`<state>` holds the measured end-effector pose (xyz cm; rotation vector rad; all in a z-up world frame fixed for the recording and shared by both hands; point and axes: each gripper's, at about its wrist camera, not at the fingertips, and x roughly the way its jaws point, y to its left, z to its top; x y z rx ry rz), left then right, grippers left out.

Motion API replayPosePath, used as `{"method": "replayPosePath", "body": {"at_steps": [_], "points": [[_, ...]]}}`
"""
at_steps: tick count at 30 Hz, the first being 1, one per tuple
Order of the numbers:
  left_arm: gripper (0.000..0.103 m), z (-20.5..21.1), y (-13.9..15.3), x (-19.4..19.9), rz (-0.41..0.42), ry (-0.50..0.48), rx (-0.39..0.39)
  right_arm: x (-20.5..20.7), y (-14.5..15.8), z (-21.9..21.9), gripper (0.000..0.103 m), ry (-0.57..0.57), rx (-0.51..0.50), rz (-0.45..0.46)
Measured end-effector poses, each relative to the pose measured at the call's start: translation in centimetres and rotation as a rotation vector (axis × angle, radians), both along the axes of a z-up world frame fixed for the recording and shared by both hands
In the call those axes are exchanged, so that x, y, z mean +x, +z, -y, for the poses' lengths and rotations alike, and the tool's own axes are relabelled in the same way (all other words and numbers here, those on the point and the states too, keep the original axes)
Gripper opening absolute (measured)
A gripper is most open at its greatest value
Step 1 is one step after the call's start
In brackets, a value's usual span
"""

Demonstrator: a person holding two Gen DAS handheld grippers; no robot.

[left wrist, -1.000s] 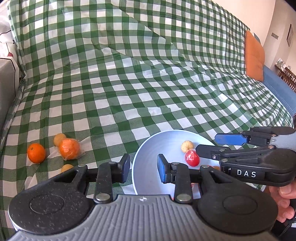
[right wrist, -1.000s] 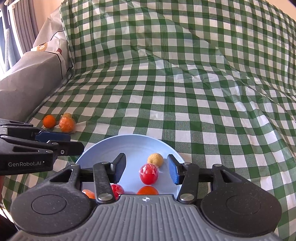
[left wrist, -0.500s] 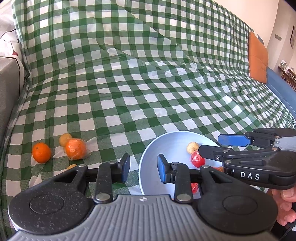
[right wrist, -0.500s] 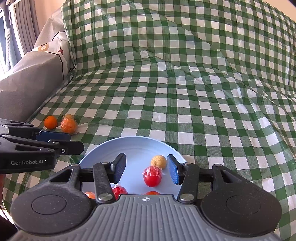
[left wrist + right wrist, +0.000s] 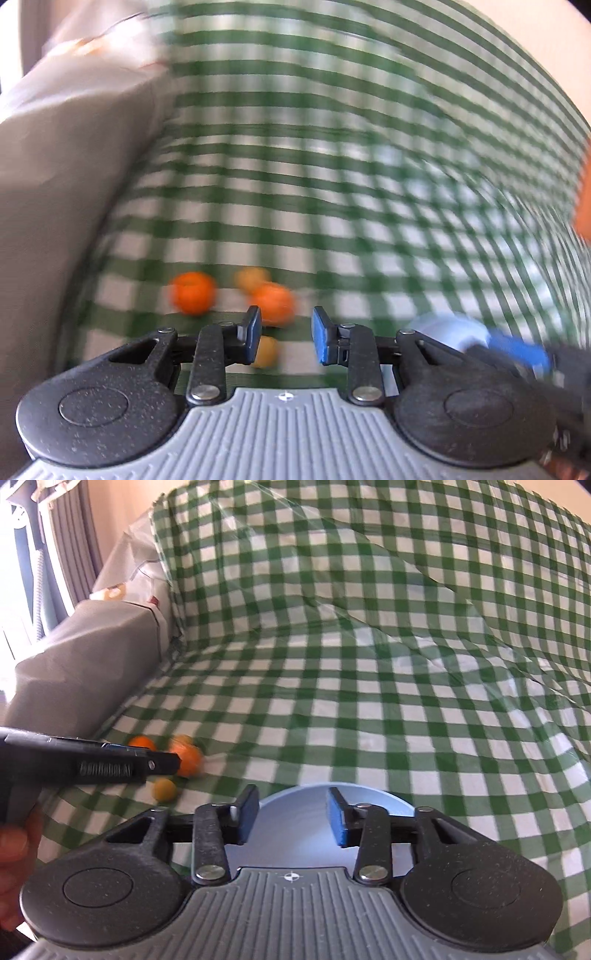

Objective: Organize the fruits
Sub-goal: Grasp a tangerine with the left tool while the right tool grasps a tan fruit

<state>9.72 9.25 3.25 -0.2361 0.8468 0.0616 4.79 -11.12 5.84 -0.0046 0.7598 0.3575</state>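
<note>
The left hand-held gripper (image 5: pixel 284 338), jaws closing with nothing gripped, aims at loose oranges (image 5: pixel 272 302) near the checked sofa cover's (image 5: pixel 369 701) left edge, while the right hand-held gripper (image 5: pixel 291 818), also closing empty, hovers over the blue bowl (image 5: pixel 391 799) awaiting them.

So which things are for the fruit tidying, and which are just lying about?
For the job:
- orange
- wrapped orange
- two small yellow fruits
- blue bowl
- left hand-held gripper, nothing between its fingers

Just lying about:
- checked cloth
- grey cushion
</note>
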Motion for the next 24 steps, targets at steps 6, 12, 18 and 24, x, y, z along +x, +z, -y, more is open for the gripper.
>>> {"method": "replayPosePath", "body": {"at_steps": [6, 12, 18, 24], "points": [[0.033, -7.0, -1.7, -0.5, -0.089, 0.294, -0.203, 0.0, -0.7, -2.5, 0.035, 0.046, 0.055, -0.003], [0.035, -7.4, -1.6, -0.1, -0.065, 0.286, -0.241, 0.2, -2.2, -5.3, 0.035, 0.099, 0.094, -0.023], [0.051, -7.6, -3.0, 0.9, -0.072, 0.284, -0.272, 1.8, -2.9, -9.3, 0.037, 0.213, 0.122, -0.028], [0.052, -8.0, -4.2, 2.3, -0.084, 0.26, -0.28, 3.5, -4.7, -13.1, 0.037, 0.261, 0.065, -0.084]]}}
